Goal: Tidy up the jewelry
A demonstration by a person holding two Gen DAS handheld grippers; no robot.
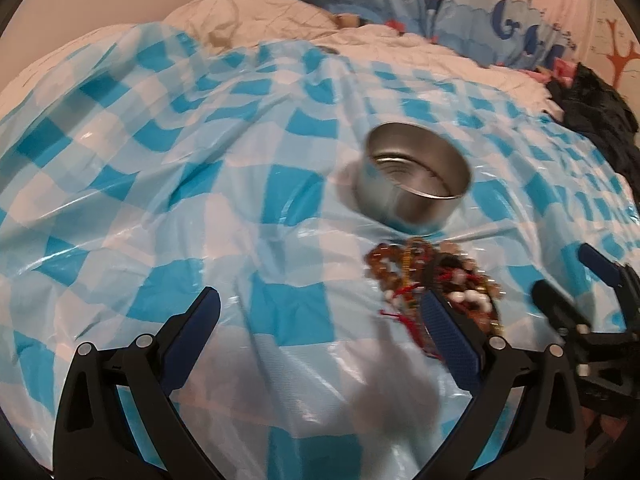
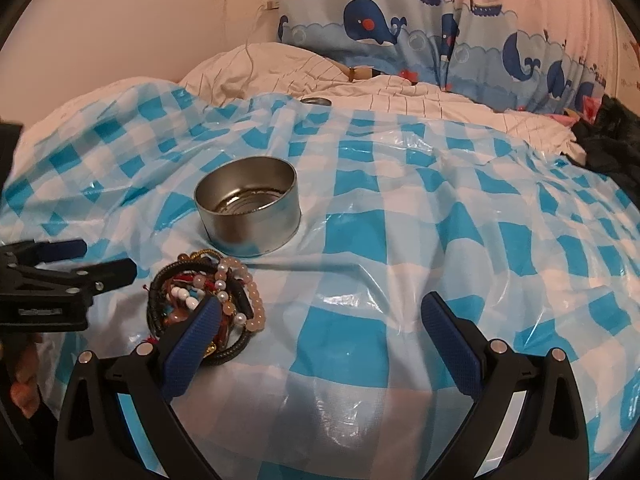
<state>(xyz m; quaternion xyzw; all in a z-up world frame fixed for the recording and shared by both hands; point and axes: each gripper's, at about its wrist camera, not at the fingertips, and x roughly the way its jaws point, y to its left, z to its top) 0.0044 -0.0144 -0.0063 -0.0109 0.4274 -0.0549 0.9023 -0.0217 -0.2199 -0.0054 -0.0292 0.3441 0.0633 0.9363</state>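
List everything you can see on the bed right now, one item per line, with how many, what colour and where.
Metal tin: one, silver, open and empty, on the checked sheet, just behind the jewelry.
Jewelry pile: one tangled heap of bead bracelets, pink, white, brown, black and red, in front of the tin.
Plastic sheet: one, blue and white checked, spread over the bed.
Small round lid-like thing: one, silver, at the sheet's far edge; too small to identify.
Bedding: white, behind the sheet.
Whale-print fabric: blue, along the wall.
Dark cloth: one, black, far right.
Left hand-held gripper: open, left of the pile.
Right hand-held gripper: open, one finger over the pile.
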